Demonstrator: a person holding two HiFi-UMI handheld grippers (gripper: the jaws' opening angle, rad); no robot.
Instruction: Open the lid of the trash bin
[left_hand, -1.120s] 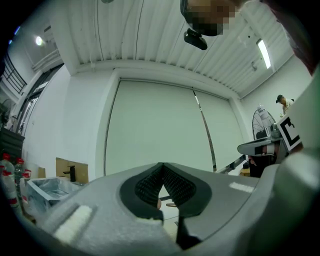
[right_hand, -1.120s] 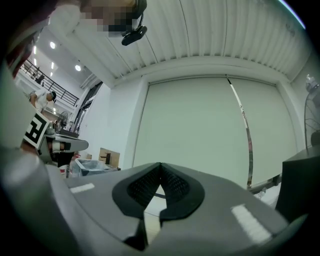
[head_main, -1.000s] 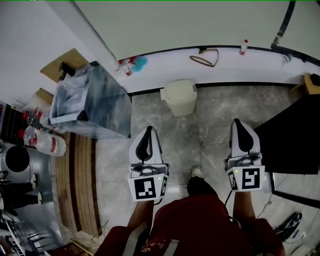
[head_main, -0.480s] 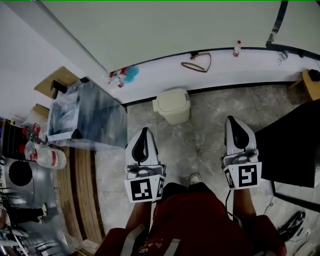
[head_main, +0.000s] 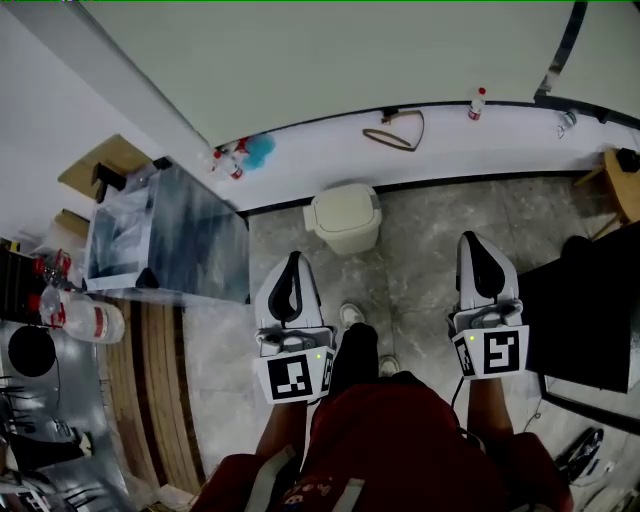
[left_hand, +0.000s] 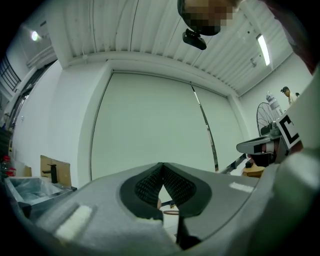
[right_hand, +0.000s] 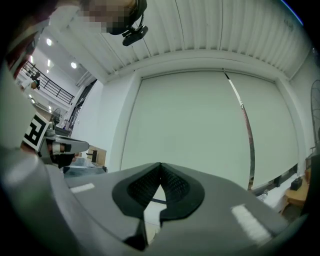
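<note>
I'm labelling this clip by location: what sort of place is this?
Probably a big workshop or hall rather than a home: a high ribbed ceiling with strip lights, a raised railing, and a stone-tiled floor with a small closed trash bin by the wall.

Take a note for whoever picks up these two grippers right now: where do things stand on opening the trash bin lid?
Left gripper: fingers shut, nothing between them.
Right gripper: fingers shut, empty.
Both are short of the bin and touch nothing.
The small cream plastic trash bin stands on the grey stone floor against the base of the white wall, ahead of the person and nearer the left gripper.
Done: nothing yet; the bin's lid is down.
Left to do: close in on the bin, get onto the lid and lift it open.
</note>
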